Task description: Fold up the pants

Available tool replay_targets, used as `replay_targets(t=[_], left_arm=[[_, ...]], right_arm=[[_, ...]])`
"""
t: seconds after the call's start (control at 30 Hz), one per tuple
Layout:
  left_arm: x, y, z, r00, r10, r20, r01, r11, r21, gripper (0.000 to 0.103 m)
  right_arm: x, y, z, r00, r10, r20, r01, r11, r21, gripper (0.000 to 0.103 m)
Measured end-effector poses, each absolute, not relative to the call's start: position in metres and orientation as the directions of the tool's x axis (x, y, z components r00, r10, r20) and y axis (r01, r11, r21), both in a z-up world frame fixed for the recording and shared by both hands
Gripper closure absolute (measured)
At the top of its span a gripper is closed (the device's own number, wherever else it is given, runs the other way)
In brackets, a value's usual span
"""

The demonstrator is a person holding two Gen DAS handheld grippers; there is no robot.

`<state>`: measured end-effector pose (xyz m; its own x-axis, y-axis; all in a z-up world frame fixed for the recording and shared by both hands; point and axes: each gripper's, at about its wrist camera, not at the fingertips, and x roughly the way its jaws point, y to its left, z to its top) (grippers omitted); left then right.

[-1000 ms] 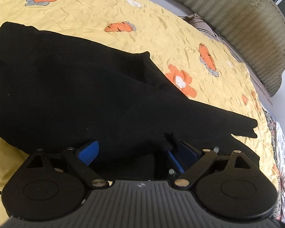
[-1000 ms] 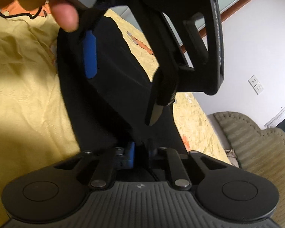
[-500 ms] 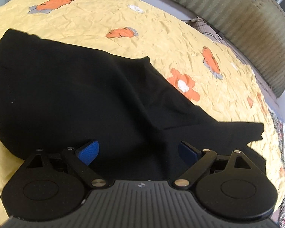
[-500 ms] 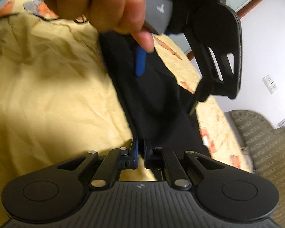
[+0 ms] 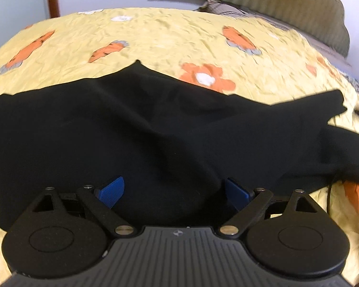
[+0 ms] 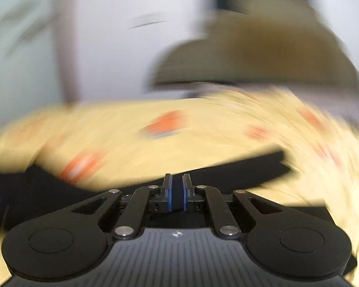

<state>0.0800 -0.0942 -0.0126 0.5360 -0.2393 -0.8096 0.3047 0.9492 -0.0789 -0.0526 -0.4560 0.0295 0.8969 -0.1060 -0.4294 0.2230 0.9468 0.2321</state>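
Observation:
Black pants [image 5: 155, 131] lie spread across a yellow bedspread [image 5: 167, 35] with orange flower and carrot prints. In the left wrist view my left gripper [image 5: 172, 191] is open over the near edge of the pants, its blue pads [image 5: 111, 189] wide apart with nothing between them. The right wrist view is heavily motion-blurred. My right gripper [image 6: 177, 191] there has its blue pads nearly together, with a narrow dark gap. A band of the black pants [image 6: 239, 169] lies just beyond it. Whether cloth is pinched between the pads is not clear.
An olive ribbed upholstered headboard [image 5: 263, 0] stands at the far side of the bed, also blurred in the right wrist view [image 6: 263, 55]. A white wall [image 6: 119, 47] is behind. A thin black cable [image 5: 330, 191] runs at the right by the pants' edge.
My left gripper let go of the pants' edge, opened and swung to face the pants squarely. My right gripper swung fast away from the left hand; its view now faces the headboard, blurred.

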Motion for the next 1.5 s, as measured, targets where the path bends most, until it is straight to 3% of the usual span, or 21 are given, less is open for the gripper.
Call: replay_targets(t=[0.1, 0.2, 0.67, 0.7, 0.77, 0.8, 0.83, 1.07, 1.17, 1.2, 1.3, 1.4, 1.5], left_arm=[[0.077, -0.095, -0.016, 0.533, -0.241, -0.811, 0.310, 0.947, -0.078, 0.009], [0.077, -0.095, -0.016, 0.532, -0.243, -0.811, 0.314, 0.946, -0.077, 0.008], [0.082, -0.097, -0.017, 0.525, -0.254, -0.812, 0.314, 0.945, -0.092, 0.006], [0.082, -0.097, -0.017, 0.525, -0.255, -0.812, 0.311, 0.945, -0.095, 0.006], [0.083, -0.098, -0.016, 0.524, -0.255, -0.812, 0.309, 0.946, -0.097, 0.006], [0.083, -0.098, -0.017, 0.524, -0.254, -0.813, 0.309, 0.946, -0.097, 0.006], [0.083, -0.098, -0.017, 0.525, -0.253, -0.812, 0.310, 0.946, -0.094, 0.006], [0.084, -0.097, -0.017, 0.524, -0.257, -0.812, 0.308, 0.946, -0.101, 0.006], [0.084, -0.097, -0.017, 0.525, -0.256, -0.812, 0.308, 0.946, -0.099, 0.006], [0.084, -0.098, -0.017, 0.525, -0.255, -0.812, 0.308, 0.946, -0.098, 0.006], [0.084, -0.097, -0.017, 0.524, -0.257, -0.812, 0.309, 0.946, -0.100, 0.006], [0.085, -0.094, -0.014, 0.520, -0.271, -0.810, 0.304, 0.945, -0.121, 0.006], [0.090, -0.088, -0.009, 0.506, -0.307, -0.806, 0.281, 0.942, -0.183, 0.006]], right_arm=[[-0.043, -0.561, 0.007, 0.904, -0.067, -0.421, 0.346, 0.692, 0.634, 0.092], [-0.038, -0.609, -0.018, 0.915, -0.042, -0.402, 0.367, 0.506, 0.781, 0.092], [0.009, -0.623, -0.053, 0.853, -0.053, -0.519, 0.495, 0.397, 0.773, 0.092], [0.009, -0.624, -0.055, 0.857, -0.047, -0.514, 0.489, 0.393, 0.779, 0.088], [0.011, -0.626, -0.058, 0.858, -0.045, -0.511, 0.488, 0.379, 0.786, 0.068], [0.013, -0.627, -0.058, 0.868, -0.044, -0.494, 0.474, 0.372, 0.798, 0.053], [0.013, -0.627, -0.057, 0.878, -0.049, -0.476, 0.458, 0.373, 0.807, 0.047], [0.034, -0.630, -0.052, 0.875, -0.050, -0.481, 0.459, 0.399, 0.794, 0.046], [0.042, -0.632, -0.054, 0.884, -0.042, -0.466, 0.444, 0.394, 0.805, 0.047], [0.044, -0.633, -0.055, 0.884, -0.045, -0.466, 0.446, 0.387, 0.807, 0.052], [0.049, -0.633, -0.057, 0.876, -0.047, -0.480, 0.461, 0.374, 0.805, 0.092], [0.046, -0.630, -0.051, 0.885, -0.064, -0.462, 0.450, 0.378, 0.809, 0.098], [0.045, -0.626, -0.031, 0.902, -0.072, -0.426, 0.416, 0.413, 0.810, 0.099]])
